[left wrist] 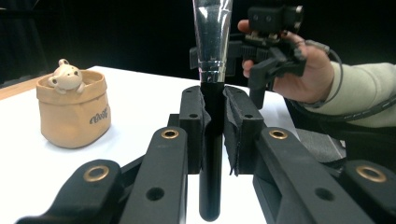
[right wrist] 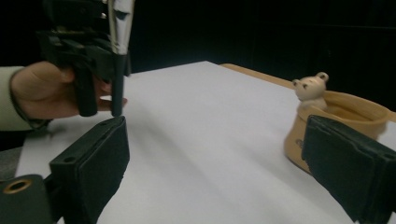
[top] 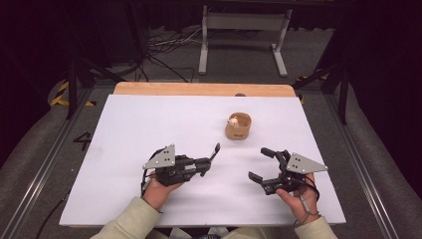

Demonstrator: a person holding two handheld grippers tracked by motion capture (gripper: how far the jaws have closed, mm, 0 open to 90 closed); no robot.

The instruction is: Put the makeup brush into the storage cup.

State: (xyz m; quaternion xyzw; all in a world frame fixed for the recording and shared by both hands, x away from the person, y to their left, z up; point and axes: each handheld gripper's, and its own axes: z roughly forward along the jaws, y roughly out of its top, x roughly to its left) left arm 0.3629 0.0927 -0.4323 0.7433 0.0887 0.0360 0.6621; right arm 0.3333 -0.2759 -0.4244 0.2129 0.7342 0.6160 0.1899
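My left gripper (top: 205, 163) (left wrist: 214, 109) is shut on the black handle of a brush (top: 215, 152) (left wrist: 211, 154), whose silver ferrule (left wrist: 212, 32) rises past the jaws. A tan pouch (top: 238, 128) (left wrist: 72, 114) (right wrist: 348, 109) with a small bear figure (top: 232, 120) (left wrist: 67, 77) (right wrist: 310, 88) at its rim stands upright on the white table (top: 149, 124), beyond and between both hands. My right gripper (top: 257, 163) (right wrist: 219, 158) is open near the front right, with nothing between its jaws. In the right gripper view the left gripper (right wrist: 84, 51) holds the brush (right wrist: 117, 70) with its handle end down, just above the table.
A wooden strip (top: 204, 89) runs along the table's far edge. Behind the table a white metal stand (top: 244, 30) and loose cables (top: 164, 50) lie on the grey floor. Metal rails (top: 50, 159) flank the table on both sides.
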